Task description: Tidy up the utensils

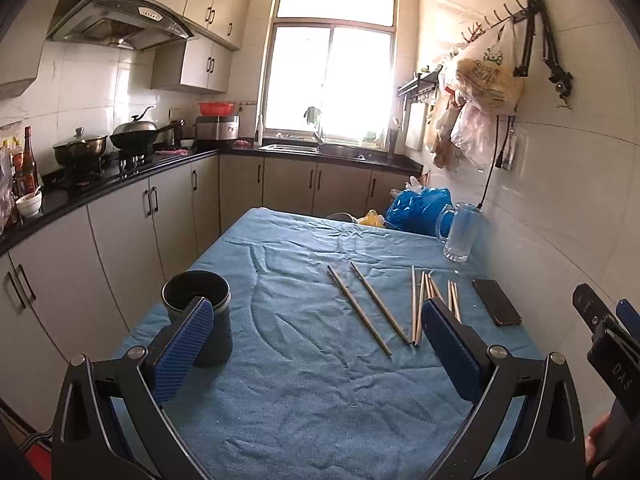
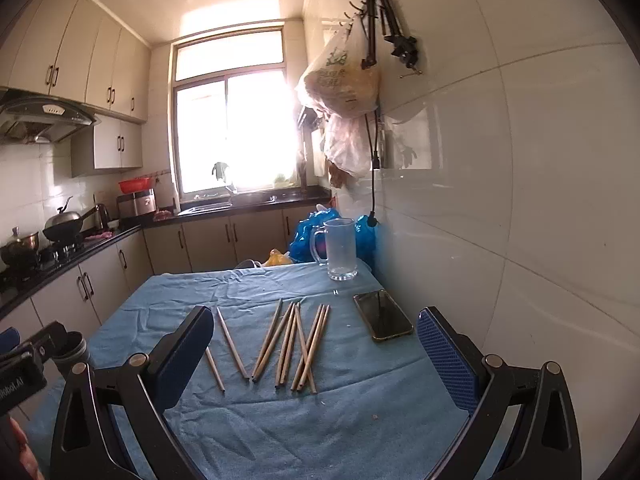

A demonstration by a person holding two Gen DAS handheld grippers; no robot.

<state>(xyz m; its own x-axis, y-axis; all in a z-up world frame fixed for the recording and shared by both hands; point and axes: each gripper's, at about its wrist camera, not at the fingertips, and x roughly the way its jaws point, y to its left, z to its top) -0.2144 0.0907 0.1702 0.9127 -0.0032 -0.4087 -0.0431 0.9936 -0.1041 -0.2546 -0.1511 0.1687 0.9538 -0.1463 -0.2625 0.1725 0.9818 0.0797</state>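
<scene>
Both grippers hang above the near end of the desk [image 1: 304, 412], which wears a wrinkled blue cloth. Left gripper [image 1: 316, 344]: fingers spread wide, nothing between them. Right gripper [image 2: 316, 344]: likewise spread and empty.

Wooden chopsticks [image 2: 288, 344] lie flat on the cloth ahead of the right gripper. From the right wrist view I count nine: two lying apart on the left, the nearer one partly hidden behind a finger, and seven in a loose overlapping bunch to their right. One dark cup [image 1: 200, 312] stands upright near the desk's left edge, just behind the left gripper's left finger. One phone [image 2: 382, 314] lies face up right of the chopsticks, and one glass mug [image 2: 340, 250] stands beyond it, near the wall.
</scene>
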